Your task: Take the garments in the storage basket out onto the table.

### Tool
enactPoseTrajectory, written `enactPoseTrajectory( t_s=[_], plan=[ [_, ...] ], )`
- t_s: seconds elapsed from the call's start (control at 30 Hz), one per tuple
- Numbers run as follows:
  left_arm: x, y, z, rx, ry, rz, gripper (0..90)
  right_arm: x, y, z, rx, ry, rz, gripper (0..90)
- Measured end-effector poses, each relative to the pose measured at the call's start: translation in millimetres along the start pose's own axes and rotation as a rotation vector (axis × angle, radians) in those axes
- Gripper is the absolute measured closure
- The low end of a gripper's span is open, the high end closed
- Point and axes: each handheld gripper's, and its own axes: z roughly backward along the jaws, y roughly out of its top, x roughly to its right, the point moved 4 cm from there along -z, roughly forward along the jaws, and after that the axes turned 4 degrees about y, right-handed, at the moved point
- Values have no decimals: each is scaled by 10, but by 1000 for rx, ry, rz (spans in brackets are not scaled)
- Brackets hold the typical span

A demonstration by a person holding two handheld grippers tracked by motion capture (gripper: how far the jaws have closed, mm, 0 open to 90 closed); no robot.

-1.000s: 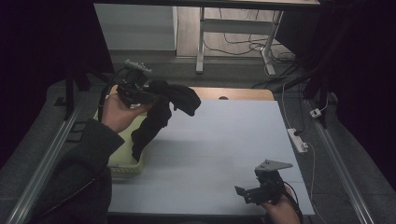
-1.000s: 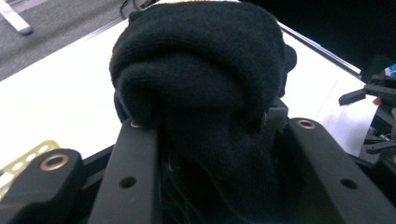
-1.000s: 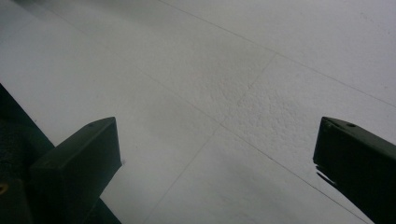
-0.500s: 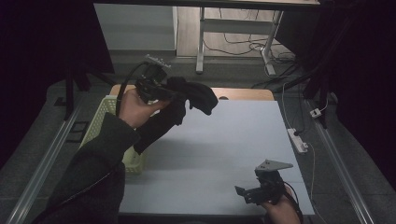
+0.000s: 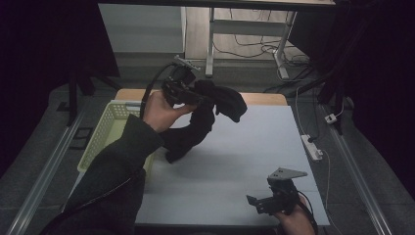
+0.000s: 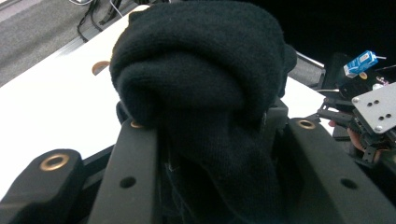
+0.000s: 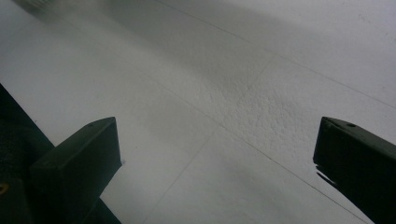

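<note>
High view: a person's left hand (image 5: 159, 110) lifts the left gripper (image 5: 188, 95) above the far left part of the white table (image 5: 254, 147), its jaws clamped on a black knitted garment (image 5: 205, 117). One end of the garment bulges out beyond the jaws toward the table's far edge, while the longer end hangs down from the gripper and reaches to the table surface, or just above it, beside the pale yellow-green plastic basket (image 5: 105, 134) standing at the table's left edge. The person's dark sleeve (image 5: 112, 181) crosses the near side of that basket.

Left gripper view: the garment (image 6: 201, 88) is bunched between the two black jaws, which press it from both sides, with the white table (image 6: 51, 107) below and behind it.

At the table's near right corner, the right gripper (image 5: 262, 203) is held low in the right hand (image 5: 293, 220), its grey three-cornered plate uppermost and the jaws pointing toward the middle of the table. Right gripper view: the right gripper (image 7: 215, 154) has its jaws standing wide apart with nothing between them, just above the bare table (image 7: 243, 93). A white power strip (image 5: 312, 147) lies on the floor just off the table's right edge.
</note>
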Motion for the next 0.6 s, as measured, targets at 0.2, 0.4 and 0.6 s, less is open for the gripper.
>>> enactPoseTrajectory(
  t_s=[0.2,0.4,0.6],
  plan=[
    [-4,-34,-98,-20,2,-6,623,1,-1,1,1,0,3,6],
    [-22,-89,-182,-35,8,0,621,1,-2,1,-1,-1,6,6],
    [-59,-180,-248,-55,17,4,617,-1,-3,2,-3,-2,10,6]
  ],
)
